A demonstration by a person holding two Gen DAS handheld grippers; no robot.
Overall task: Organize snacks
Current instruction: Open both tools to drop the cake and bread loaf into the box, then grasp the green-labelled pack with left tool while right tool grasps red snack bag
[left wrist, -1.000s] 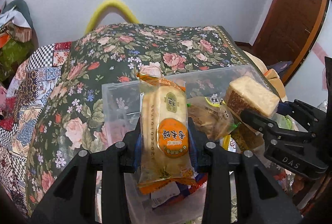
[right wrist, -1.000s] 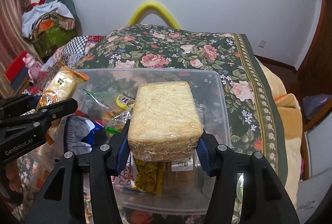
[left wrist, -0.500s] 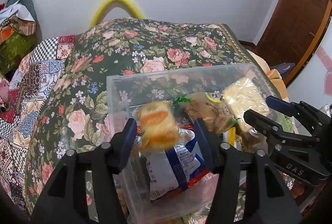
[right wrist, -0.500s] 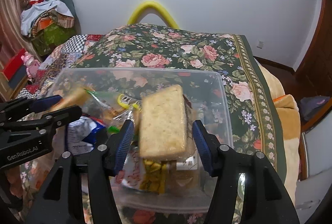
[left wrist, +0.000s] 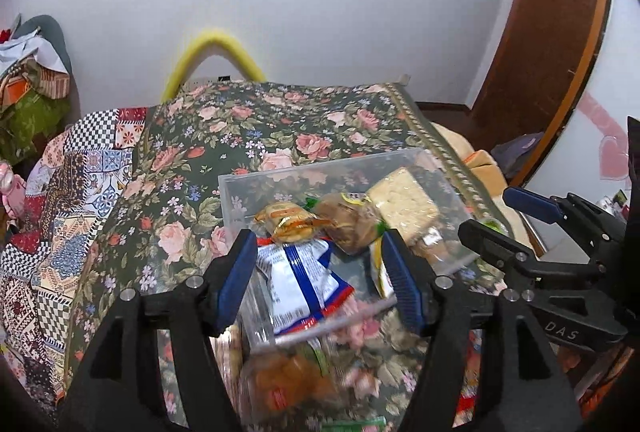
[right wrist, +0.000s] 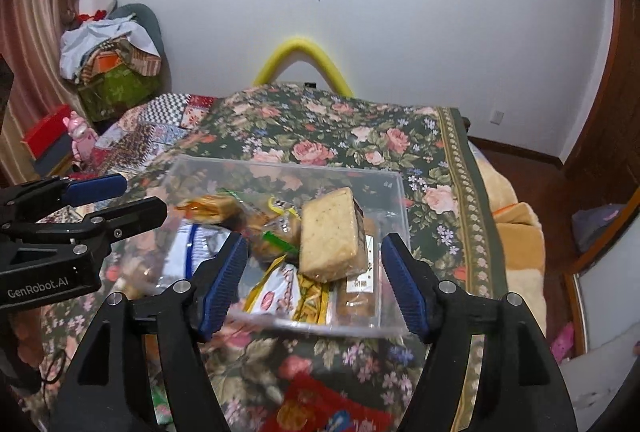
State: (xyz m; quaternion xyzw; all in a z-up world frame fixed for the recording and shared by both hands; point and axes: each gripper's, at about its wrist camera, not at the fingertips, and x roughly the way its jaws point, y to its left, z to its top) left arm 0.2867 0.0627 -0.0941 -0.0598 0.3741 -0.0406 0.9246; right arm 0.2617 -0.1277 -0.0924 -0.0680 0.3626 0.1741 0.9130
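Observation:
A clear plastic box [left wrist: 280,178] [right wrist: 400,192] stands on the floral cloth and holds several snack packs. An orange-labelled cake pack [left wrist: 290,222] [right wrist: 212,208] lies at its left. A pale wrapped bread slab [left wrist: 402,206] [right wrist: 330,236] leans at its right. A blue and white bag [left wrist: 302,278] lies near the front. My left gripper [left wrist: 320,280] is open and empty above the box's near edge. My right gripper [right wrist: 314,280] is open and empty over the box's front.
Loose snack packs lie on the cloth in front of the box: an orange pack [left wrist: 288,380] and a red pack [right wrist: 320,408]. A patchwork cloth [left wrist: 60,212] covers the left side. A yellow foam arch [right wrist: 304,60] stands behind the table. A wooden door [left wrist: 540,32] is at right.
Both grippers opened and let go: the cake pack and the bread slab dropped into the box. Both grippers then drew back and up from the box.

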